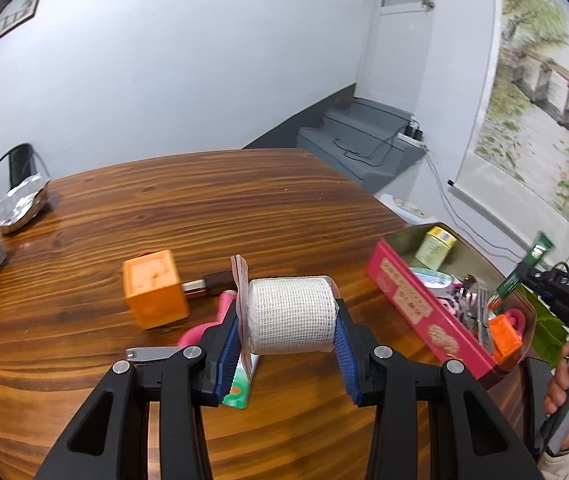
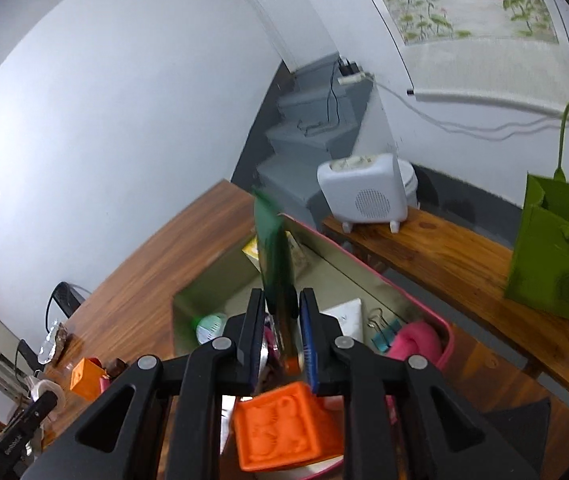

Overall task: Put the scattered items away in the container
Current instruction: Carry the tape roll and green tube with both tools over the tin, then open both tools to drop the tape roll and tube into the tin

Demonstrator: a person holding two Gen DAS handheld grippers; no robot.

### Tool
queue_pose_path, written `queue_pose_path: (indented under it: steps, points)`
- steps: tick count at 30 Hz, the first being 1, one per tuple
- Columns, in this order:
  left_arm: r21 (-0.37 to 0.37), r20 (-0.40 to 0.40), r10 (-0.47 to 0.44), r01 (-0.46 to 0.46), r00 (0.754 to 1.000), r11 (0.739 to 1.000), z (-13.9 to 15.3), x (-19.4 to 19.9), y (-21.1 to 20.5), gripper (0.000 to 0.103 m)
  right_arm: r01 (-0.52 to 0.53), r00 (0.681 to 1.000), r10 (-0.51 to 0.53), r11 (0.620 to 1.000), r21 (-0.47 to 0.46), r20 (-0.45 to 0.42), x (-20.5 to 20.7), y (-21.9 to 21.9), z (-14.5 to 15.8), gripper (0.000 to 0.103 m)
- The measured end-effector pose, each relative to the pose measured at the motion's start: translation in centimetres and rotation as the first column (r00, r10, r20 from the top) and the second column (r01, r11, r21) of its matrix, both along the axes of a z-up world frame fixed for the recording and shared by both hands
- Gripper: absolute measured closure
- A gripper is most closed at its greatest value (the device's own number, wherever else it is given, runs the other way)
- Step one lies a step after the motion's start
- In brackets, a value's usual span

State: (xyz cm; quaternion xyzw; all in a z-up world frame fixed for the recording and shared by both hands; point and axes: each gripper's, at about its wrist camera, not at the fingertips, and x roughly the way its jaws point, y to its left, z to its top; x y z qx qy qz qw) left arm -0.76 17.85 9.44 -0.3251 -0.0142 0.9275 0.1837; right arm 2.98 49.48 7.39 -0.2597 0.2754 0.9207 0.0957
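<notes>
While the pink rectangular metal tin with its lid off [image 1: 416, 304] sits at the edge of the brown wooden table [image 1: 188, 208], both tools carry something toward it. The left gripper [image 1: 289, 326] is clamped across the flat ends of a white gauze roll in a clear zip bag [image 1: 290, 314], a hold that keeps the soft cylinder from rolling out; it hangs above the tabletop, just short of the tin's near wall. The right gripper [image 2: 280, 330] is pinched tight on a slim green sachet [image 2: 274, 256], held upright over the open tin, probably so that it can drop straight in among the binder clip, pink pad and orange embossed block [image 2: 284, 428] already inside. An orange cube-shaped block [image 1: 155, 294], a brown-handled tool and some pink pieces lie loose on the table, so the tidying looks partly done.
</notes>
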Motion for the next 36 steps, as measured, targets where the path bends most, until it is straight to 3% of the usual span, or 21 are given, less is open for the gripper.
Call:
queue_pose_path:
  steps: [7, 15, 29, 34, 35, 36]
  points:
    - [-0.013, 0.011, -0.056, 0.056, 0.998, 0.998, 0.0, -0.2, 3.9, 0.059, -0.02, 1.0, 0.02, 0.999, -0.038, 0.005, 0.6, 1.4, -0.9, 0.082]
    - [-0.025, 0.017, -0.133, 0.134, 0.991, 0.991, 0.3, -0.6, 8.5, 0.059, 0.033, 0.999, -0.035, 0.997, -0.063, -0.029, 1.9, 2.0, -1.1, 0.082]
    - [-0.03, 0.014, -0.271, 0.272, 0.962, 0.962, 0.3, -2.6, 16.8, 0.059, 0.042, 0.996, -0.04, 0.999, 0.019, -0.08, 2.8, 1.1, -0.5, 0.077]
    - [-0.002, 0.029, -0.318, 0.319, 0.948, 0.948, 0.3, -3.9, 19.0, 0.058, 0.073, 0.994, -0.067, 0.994, 0.078, -0.083, 2.8, 0.6, -0.4, 0.068]
    - [0.016, 0.044, -0.331, 0.33, 0.943, 0.944, 0.4, -4.4, 19.4, 0.057, 0.074, 0.994, -0.066, 0.993, 0.091, -0.083, 2.7, 0.5, -0.3, 0.066]
    - [0.027, 0.054, -0.334, 0.333, 0.941, 0.942, 0.4, -4.8, 19.7, 0.048, 0.071, 0.994, -0.063, 0.992, 0.101, -0.084, 2.7, 0.3, -0.3, 0.064]
